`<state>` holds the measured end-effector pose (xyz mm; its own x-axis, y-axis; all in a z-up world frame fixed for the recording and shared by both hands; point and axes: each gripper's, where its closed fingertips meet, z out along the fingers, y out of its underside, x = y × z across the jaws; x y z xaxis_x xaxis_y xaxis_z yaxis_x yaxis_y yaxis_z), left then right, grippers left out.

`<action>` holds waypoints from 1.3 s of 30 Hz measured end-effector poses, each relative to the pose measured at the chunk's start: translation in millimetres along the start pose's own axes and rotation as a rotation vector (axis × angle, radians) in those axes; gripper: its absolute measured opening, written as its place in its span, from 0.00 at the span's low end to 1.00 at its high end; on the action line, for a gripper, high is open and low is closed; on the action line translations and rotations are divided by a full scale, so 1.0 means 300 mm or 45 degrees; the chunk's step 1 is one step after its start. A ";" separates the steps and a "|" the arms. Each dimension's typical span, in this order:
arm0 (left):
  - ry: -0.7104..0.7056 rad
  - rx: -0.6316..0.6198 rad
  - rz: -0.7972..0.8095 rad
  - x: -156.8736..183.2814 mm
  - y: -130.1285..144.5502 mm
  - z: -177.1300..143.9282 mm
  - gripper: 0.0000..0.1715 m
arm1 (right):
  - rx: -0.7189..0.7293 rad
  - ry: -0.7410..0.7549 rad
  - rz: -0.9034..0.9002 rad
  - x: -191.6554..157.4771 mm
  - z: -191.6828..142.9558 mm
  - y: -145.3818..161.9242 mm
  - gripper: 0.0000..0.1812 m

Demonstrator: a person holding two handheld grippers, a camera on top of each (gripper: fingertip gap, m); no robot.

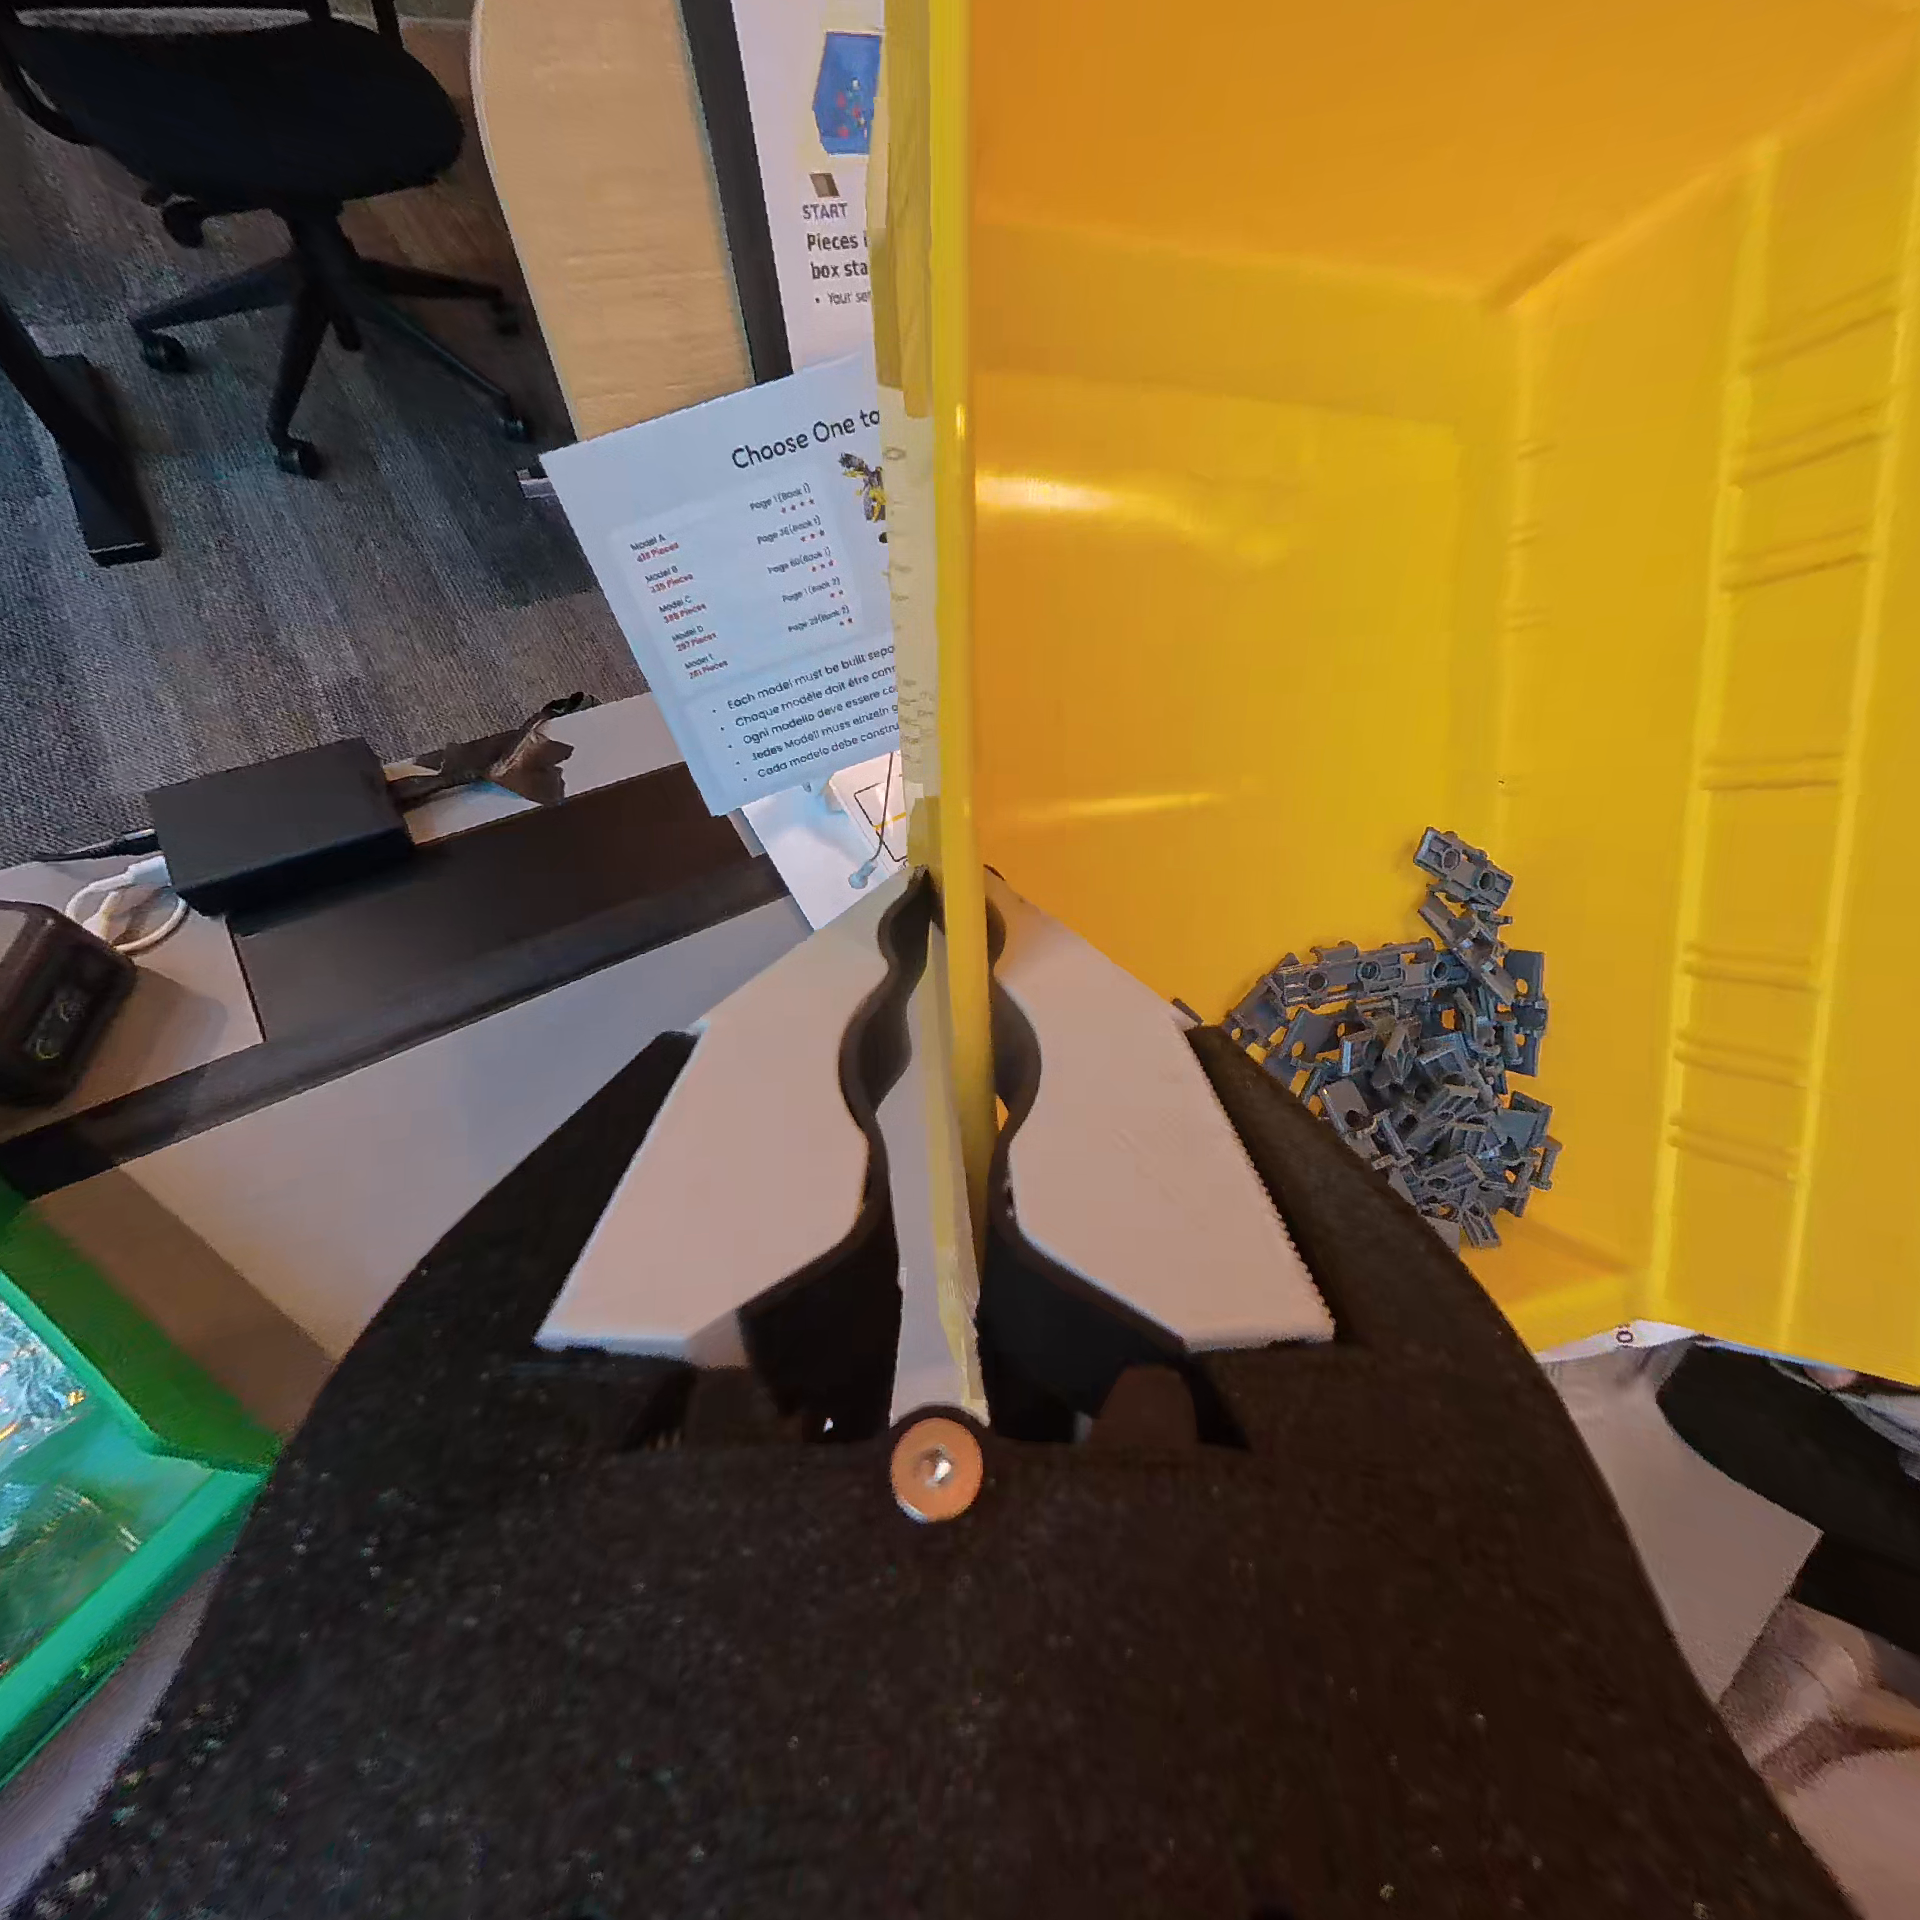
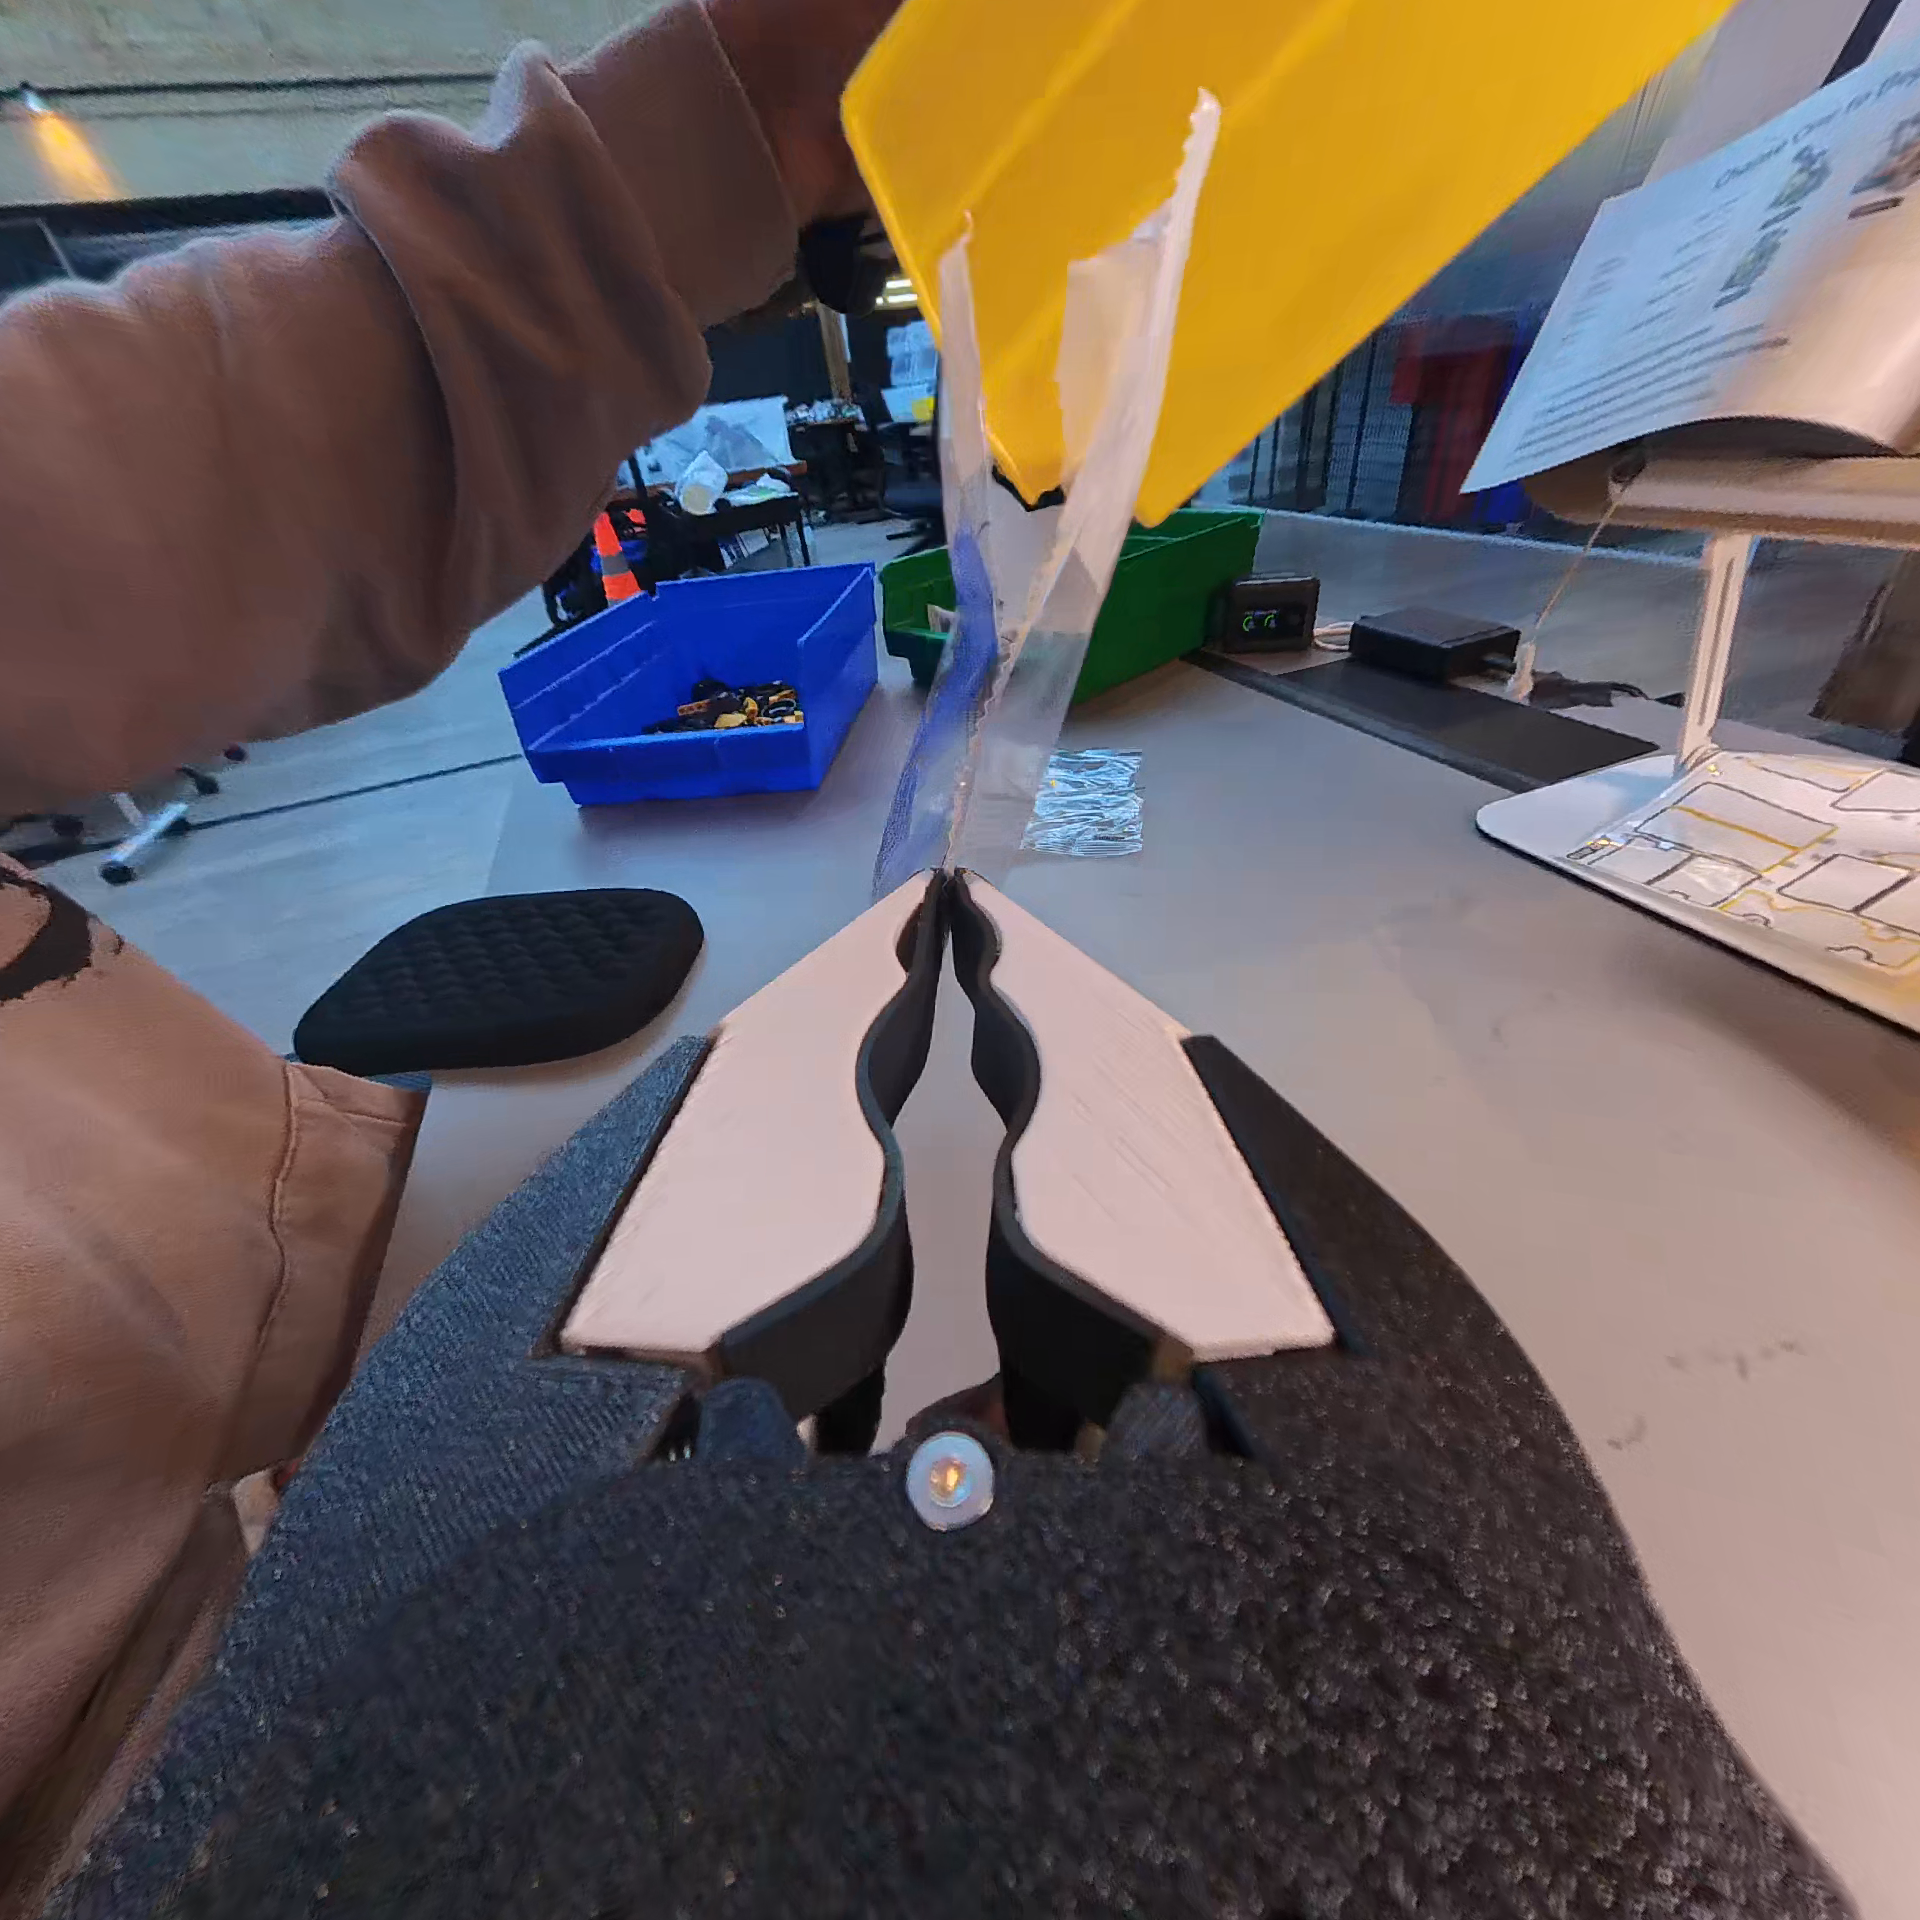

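Note:
My left gripper [image 1: 951, 883] is shut on the side wall of a yellow plastic bin [image 1: 1299, 520], which it holds lifted and tilted. A heap of small grey toy brick pieces [image 1: 1403, 1060] lies in the bin's lower corner. In the right wrist view the same yellow bin [image 2: 1247, 208] hangs tilted above the table, held up by a sleeved arm [image 2: 364, 468]. My right gripper [image 2: 948, 875] is shut on the lower end of a clear plastic bag [image 2: 997, 644], whose torn open top reaches up to the bin's low corner.
A blue bin [image 2: 707, 686] with dark and yellow pieces and a green bin [image 2: 1153, 603] stand on the grey table [image 2: 1351, 1091]. Another clear bag [image 2: 1086, 802] lies flat. A black pad [image 2: 499, 977] lies at left. A white stand with printed sheets [image 2: 1714, 343] is at right. Some 35 centimetres of space lies between my two pairs of fingers.

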<state>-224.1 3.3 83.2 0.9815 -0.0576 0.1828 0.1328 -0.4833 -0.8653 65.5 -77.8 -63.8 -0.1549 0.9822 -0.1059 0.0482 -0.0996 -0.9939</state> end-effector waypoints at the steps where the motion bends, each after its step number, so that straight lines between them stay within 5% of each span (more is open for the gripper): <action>1: -0.017 0.006 0.004 -0.006 0.006 0.007 0.02 | -0.004 0.005 -0.058 -0.004 0.001 0.006 0.00; 9: -0.083 0.037 0.028 -0.012 0.038 0.059 0.03 | -0.075 0.064 -0.669 -0.075 0.052 0.049 0.00; 21: -0.116 0.076 0.068 0.027 0.042 0.079 0.04 | -0.177 -0.008 -1.272 -0.174 0.094 0.124 0.00; 36: -0.219 0.141 0.375 0.191 0.039 0.032 0.03 | -0.146 0.233 -1.065 -0.029 0.061 0.052 0.00; 39: -0.278 0.166 0.446 0.211 0.023 0.013 0.03 | -0.143 0.193 -1.180 -0.089 0.093 0.048 0.00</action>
<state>-160.5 -0.4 87.0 0.9747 -0.0057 -0.2235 -0.2112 -0.3520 -0.9119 42.8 -110.1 -76.2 -0.0498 0.6731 0.7378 0.0658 0.7394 -0.6701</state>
